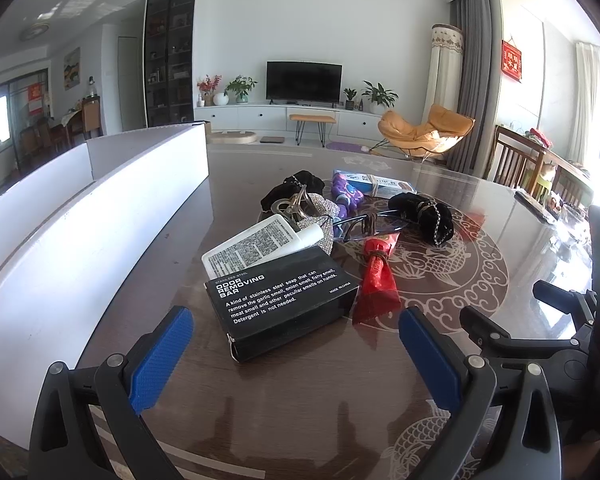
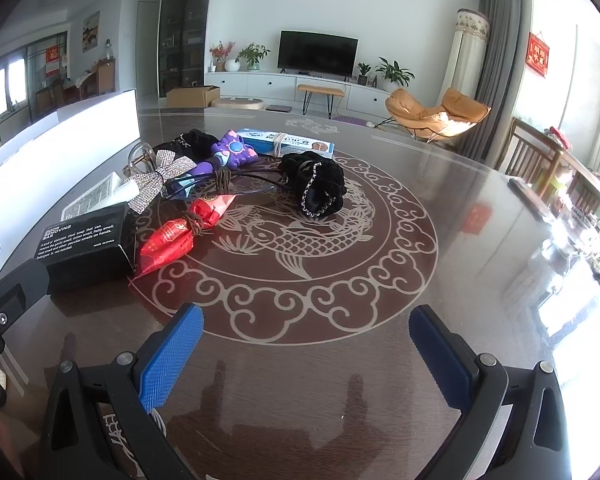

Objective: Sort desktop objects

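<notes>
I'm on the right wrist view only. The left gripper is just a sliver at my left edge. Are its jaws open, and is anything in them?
Observer: The left gripper has its jaws wide open with nothing between the pads. The black box lies on the table just ahead of them.
Operator: That box hides most of the white tube from me. How does it lie?
Observer: The tube lies flat behind the box, label up. Its cap end is by the glitter bow and its flat end points toward the white bin.
</notes>
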Motion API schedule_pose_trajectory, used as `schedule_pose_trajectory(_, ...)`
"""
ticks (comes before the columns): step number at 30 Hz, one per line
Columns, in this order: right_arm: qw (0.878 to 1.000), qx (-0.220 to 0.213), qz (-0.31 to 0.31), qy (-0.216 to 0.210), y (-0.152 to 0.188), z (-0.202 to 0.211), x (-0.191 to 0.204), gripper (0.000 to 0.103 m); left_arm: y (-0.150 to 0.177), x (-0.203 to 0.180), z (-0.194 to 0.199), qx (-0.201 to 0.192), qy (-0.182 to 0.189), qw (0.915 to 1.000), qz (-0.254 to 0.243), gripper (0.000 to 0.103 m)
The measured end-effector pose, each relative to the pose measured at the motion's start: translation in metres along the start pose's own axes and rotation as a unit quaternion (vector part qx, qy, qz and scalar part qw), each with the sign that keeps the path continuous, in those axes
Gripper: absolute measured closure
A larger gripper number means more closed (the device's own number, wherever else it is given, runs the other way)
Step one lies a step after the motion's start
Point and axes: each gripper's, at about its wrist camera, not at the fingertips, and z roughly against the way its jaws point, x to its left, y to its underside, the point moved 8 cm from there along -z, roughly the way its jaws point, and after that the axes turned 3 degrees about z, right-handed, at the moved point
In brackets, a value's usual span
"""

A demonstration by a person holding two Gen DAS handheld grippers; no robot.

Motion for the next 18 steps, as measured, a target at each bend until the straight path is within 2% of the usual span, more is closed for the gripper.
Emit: schedule_pose_trajectory(18, 1.0, 0.001, -0.001, -0.001, 0.0003, -0.0007, -0.0001, 0.0, -0.0017, 0.0001, 0.0028, -0.003, 0.003, 1.0, 0.001, 0.0)
